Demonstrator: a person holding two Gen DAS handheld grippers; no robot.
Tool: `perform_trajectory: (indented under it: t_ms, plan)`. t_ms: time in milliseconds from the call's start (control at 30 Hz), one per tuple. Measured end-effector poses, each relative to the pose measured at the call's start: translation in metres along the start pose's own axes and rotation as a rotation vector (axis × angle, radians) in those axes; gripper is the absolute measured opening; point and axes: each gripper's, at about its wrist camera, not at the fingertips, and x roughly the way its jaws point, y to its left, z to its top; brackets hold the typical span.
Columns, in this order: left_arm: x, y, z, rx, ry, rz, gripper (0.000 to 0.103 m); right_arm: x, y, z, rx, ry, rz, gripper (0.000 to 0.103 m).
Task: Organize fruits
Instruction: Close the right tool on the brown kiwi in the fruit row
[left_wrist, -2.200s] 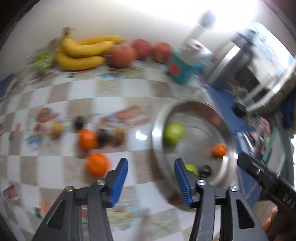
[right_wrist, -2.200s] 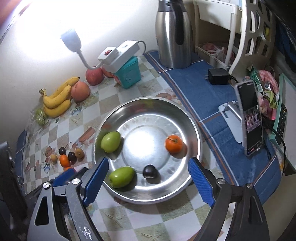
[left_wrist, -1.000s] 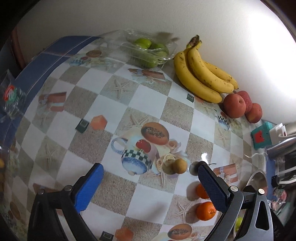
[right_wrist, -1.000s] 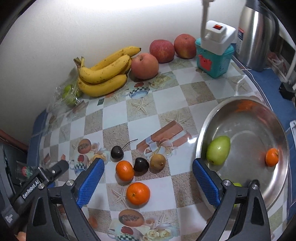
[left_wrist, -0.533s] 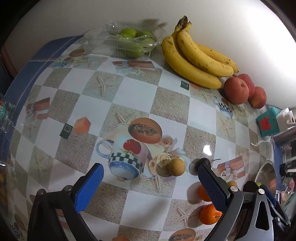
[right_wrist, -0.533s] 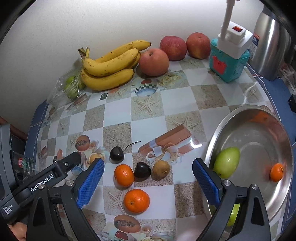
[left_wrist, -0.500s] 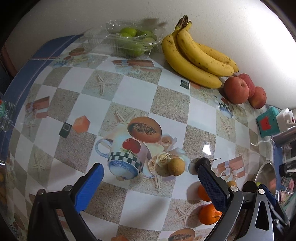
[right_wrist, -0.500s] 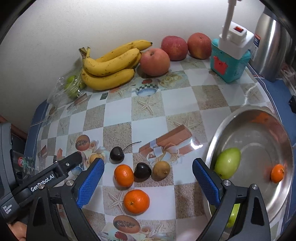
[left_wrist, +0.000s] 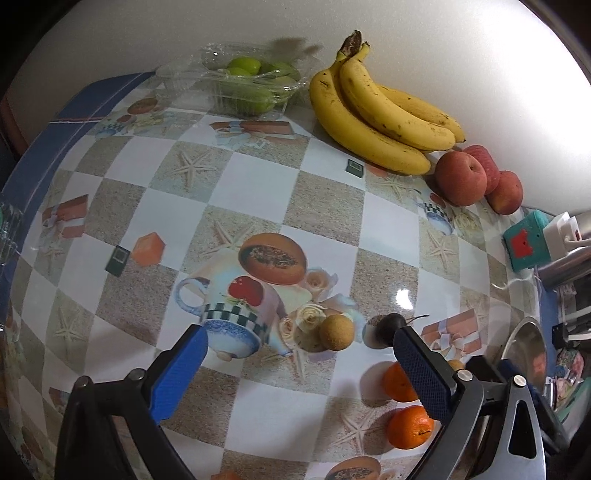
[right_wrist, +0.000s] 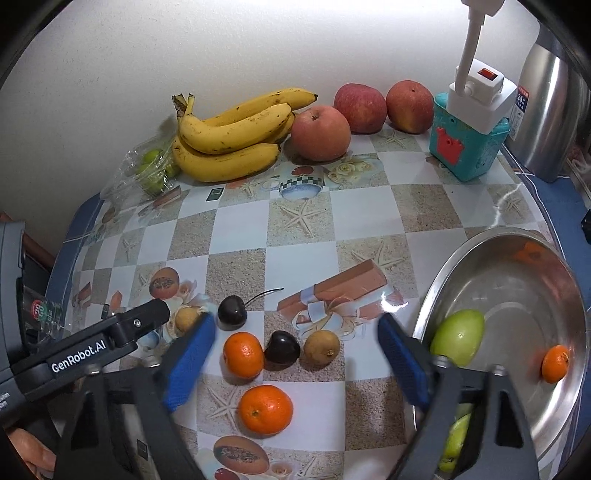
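Left wrist view: left gripper (left_wrist: 295, 350) spread wide, holding nothing; small tan fruit (left_wrist: 335, 332) straight ahead between the fingers, dark cherry (left_wrist: 388, 326) just beyond the right fingertip.

Right wrist view: right gripper (right_wrist: 295, 354) closing, nothing pinched yet; two oranges (right_wrist: 243, 354), a dark fruit (right_wrist: 282, 347) and another tan fruit (right_wrist: 321, 348) in the gap (right hand clearly nearer). Steel bowl (right_wrist: 517, 236) off to the right.

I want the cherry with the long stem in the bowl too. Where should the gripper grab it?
Probably the round body of the cherry, not the thin stem, coming from above with one pad on each side. An orange sits close beside it, so keep clear of that.
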Motion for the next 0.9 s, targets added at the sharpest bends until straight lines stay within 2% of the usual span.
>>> perform_trajectory:
  t_ms: [67,200,267,333,500,667,900]
  plan:
    - [0.001,-0.002,-0.001,0.011,0.001,-0.007,0.086,0.004,-0.002,-0.001,0.007,0.016,-0.007,0.075]
    - [0.006,-0.006,-0.003,0.025,0.010,-0.026,0.073,0.011,-0.010,-0.004,0.050,0.047,-0.002,0.060]
    - [0.008,-0.009,-0.004,0.033,0.017,-0.037,0.057,0.014,-0.017,-0.006,0.078,0.067,0.002,0.053]
    - [0.011,-0.010,-0.005,0.039,0.024,-0.037,0.048,0.018,-0.019,-0.008,0.087,0.082,0.004,0.046]
    - [0.017,-0.013,-0.008,0.046,0.036,-0.049,0.039,0.028,-0.029,-0.014,0.134,0.118,0.024,0.037]
    - [0.022,-0.015,-0.010,0.050,0.048,-0.062,0.022,0.032,-0.037,-0.017,0.178,0.125,0.054,0.028]
    - [0.019,-0.017,-0.009,0.055,0.036,-0.073,0.020,0.030,-0.042,-0.017,0.203,0.120,0.067,0.026]
